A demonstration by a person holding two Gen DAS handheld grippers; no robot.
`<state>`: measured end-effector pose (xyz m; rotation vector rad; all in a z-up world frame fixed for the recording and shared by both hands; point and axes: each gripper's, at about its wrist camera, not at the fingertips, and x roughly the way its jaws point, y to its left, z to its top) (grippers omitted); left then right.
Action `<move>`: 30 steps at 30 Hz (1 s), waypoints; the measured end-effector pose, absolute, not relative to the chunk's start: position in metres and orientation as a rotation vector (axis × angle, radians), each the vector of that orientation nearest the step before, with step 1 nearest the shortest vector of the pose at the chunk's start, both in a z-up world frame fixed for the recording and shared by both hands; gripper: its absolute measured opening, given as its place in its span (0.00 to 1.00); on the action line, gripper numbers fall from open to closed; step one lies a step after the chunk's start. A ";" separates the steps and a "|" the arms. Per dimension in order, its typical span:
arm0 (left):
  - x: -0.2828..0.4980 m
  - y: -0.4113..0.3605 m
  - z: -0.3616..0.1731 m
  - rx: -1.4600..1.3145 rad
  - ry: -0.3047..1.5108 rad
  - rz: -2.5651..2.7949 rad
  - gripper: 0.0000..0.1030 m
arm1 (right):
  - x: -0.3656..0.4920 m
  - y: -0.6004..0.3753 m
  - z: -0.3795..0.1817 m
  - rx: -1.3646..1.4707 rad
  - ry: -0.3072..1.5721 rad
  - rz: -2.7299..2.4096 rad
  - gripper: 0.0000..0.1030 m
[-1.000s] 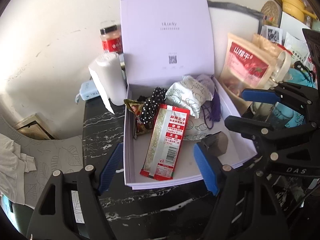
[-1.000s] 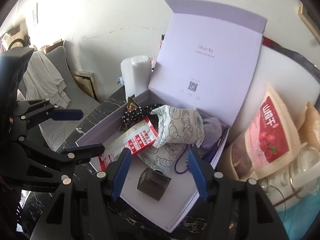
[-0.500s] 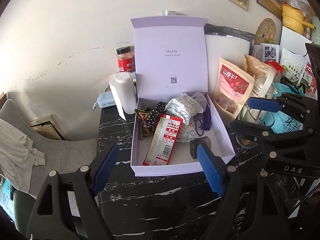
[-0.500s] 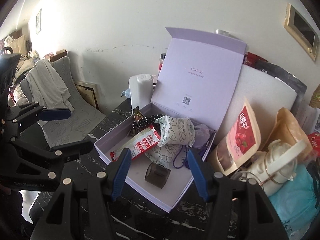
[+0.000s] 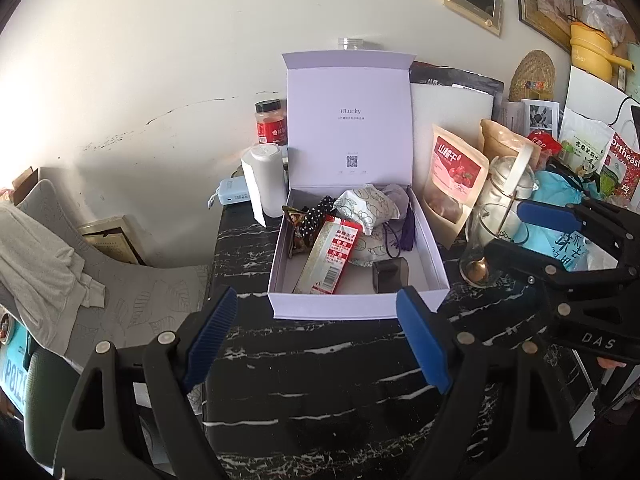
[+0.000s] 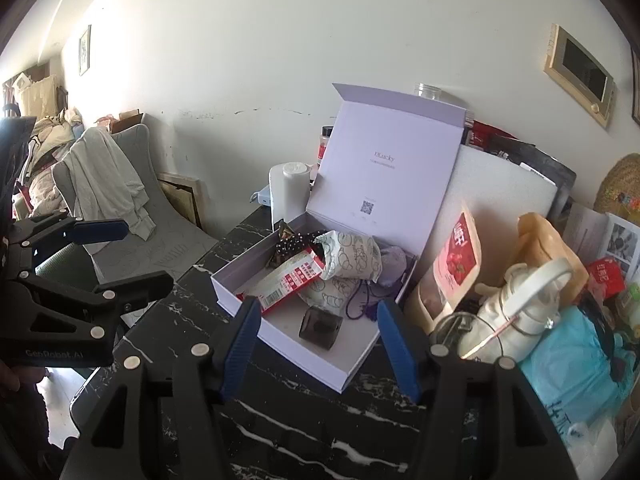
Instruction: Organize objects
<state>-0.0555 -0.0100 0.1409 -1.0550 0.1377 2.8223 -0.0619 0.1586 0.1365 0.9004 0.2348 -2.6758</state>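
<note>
An open lavender box (image 5: 356,306) (image 6: 280,344) sits on the black marble table (image 5: 320,380) with its lid upright. Inside lie a red-and-white snack packet (image 5: 328,256) (image 6: 288,284), a patterned pouch (image 5: 364,208) (image 6: 352,258), a black polka-dot item (image 5: 316,216), a purple tasselled pouch (image 5: 396,200) and a small dark case (image 5: 390,274) (image 6: 320,326). My left gripper (image 5: 317,300) hovers open in front of the box, holding nothing. My right gripper (image 6: 319,306) is open over the box's near corner, also holding nothing. Each gripper shows in the other's view, right (image 5: 508,228) and left (image 6: 146,252).
A white bottle (image 5: 266,184) and red-capped jar (image 5: 272,124) stand left of the box. A red snack pouch (image 5: 454,176), glass jar (image 5: 508,192) and crowded bags fill the right. A grey chair with draped cloth (image 5: 40,240) stands left of the table.
Both grippers have drawn back and up from the box, which now looks smaller and farther. The left jaws have spread a little wider. Things in the box have not moved.
</note>
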 end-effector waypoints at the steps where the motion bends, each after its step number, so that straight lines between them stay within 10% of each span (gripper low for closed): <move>1: -0.051 -0.010 0.141 -1.054 0.139 2.829 0.79 | -0.059 0.160 0.137 0.900 0.233 -2.678 0.60; 30: 0.021 0.001 0.090 -1.145 0.080 2.909 0.79 | 0.000 0.174 0.088 0.988 0.200 -2.739 0.61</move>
